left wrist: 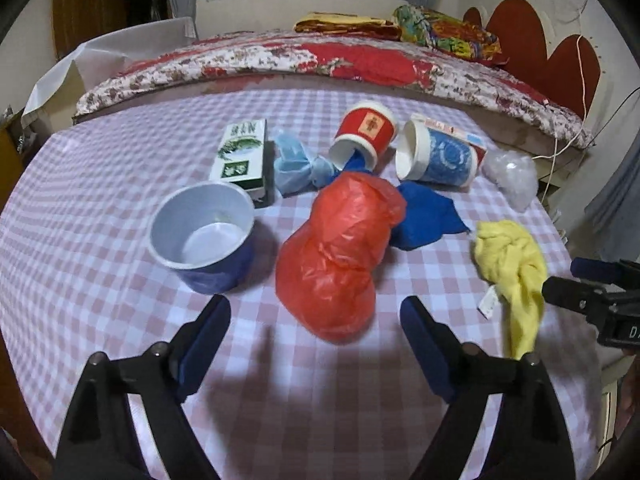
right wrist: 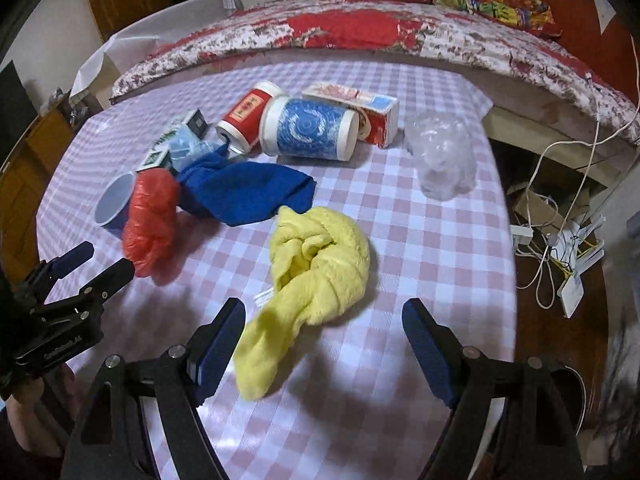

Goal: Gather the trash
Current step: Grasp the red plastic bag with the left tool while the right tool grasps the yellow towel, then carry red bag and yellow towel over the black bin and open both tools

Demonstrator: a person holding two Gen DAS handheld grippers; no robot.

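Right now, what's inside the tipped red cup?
The dark blue cloth pokes out of the red cup's mouth beside the light blue bag. How far it reaches inside is hidden by the cup wall.

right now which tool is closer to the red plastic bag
Left. The left tool is open right before the red plastic bag; the right tool is further right, open over the yellow cloth.

occluded: blue cloth [left wrist: 428, 216] behind red bag [left wrist: 336, 256] | cropped: right gripper [left wrist: 560, 280] body, frame edge
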